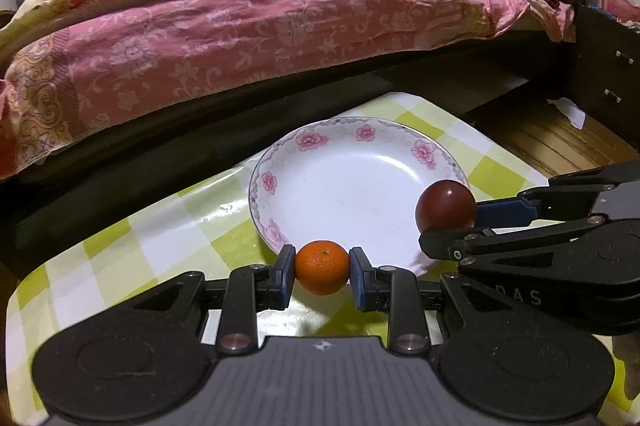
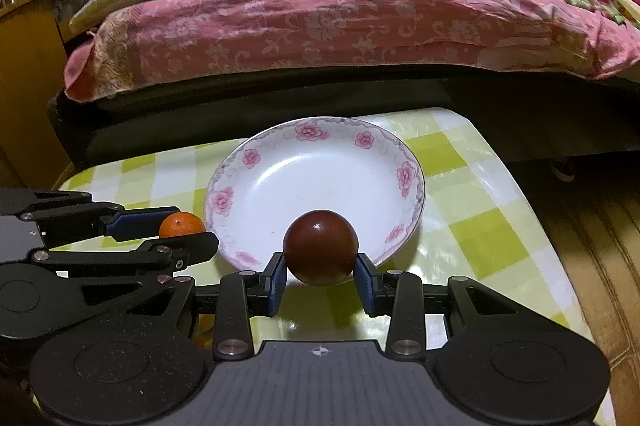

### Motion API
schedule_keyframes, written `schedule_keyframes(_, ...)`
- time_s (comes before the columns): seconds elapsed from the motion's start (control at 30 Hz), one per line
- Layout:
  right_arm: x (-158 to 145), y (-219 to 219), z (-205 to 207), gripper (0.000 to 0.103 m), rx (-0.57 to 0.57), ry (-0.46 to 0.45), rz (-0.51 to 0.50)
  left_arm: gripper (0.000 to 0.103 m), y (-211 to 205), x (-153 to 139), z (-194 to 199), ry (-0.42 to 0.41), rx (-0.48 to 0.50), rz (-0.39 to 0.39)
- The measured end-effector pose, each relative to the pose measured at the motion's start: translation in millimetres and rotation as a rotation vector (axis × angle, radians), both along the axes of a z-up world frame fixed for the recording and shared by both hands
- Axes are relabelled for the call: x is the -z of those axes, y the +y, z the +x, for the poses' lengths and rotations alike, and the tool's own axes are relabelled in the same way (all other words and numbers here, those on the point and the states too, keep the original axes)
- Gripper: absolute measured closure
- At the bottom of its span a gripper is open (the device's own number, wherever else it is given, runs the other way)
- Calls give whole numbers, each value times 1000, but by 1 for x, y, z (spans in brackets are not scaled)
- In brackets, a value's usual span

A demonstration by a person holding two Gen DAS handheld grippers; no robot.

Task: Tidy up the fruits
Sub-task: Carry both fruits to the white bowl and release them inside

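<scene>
The left gripper [image 1: 322, 268] is clamped on a small round orange mandarin with dimpled peel [image 1: 322, 267], its blue pads pressing the fruit's two sides at about its widest girth. It hangs just at the near rim of the white shallow china plate with pink flowers [image 1: 344, 146], above the green-and-white checked tabletop [image 1: 160, 238]. I'd reckon that fruit light and a little soft; the peel gives under pressure, so a squeeze at the equator, as here, looks right, and no harder than needed.

To its right, the right gripper [image 2: 321, 266] holds a smooth, glossy, dark red round fruit [image 2: 320, 246], perhaps a plum or tomato, I can't say which. The pads sit low on its sides, below the middle, and the shiny skin looks slippery, so it could squirt upward out of the pinch; it probably bruises easily too. It hovers over the plate's near edge.

Both grippers tilt forward and downward toward the plate, side by side and close, the left one's fingers just beside the right one's frame. The plate is bare of fruit. Behind stands a bed with a pink floral quilt [image 1: 248, 26].
</scene>
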State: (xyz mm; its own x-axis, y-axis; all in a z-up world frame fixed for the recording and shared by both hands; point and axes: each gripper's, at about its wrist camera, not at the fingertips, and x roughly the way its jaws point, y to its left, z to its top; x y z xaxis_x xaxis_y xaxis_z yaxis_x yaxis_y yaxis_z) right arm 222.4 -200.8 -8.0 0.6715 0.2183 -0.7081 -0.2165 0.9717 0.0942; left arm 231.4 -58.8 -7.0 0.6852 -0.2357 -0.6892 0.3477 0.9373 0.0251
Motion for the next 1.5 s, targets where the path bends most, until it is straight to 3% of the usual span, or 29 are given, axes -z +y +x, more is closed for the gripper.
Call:
schedule_keyframes(0.63, 12, 0, 21, 66, -7, -12, -36, 66, -6, 11, 14, -3, -2, 29)
schedule_keyframes(1.5, 4, 3, 14, 65, -8, -50, -52, 57, 6, -5, 9, -45, -41, 10)
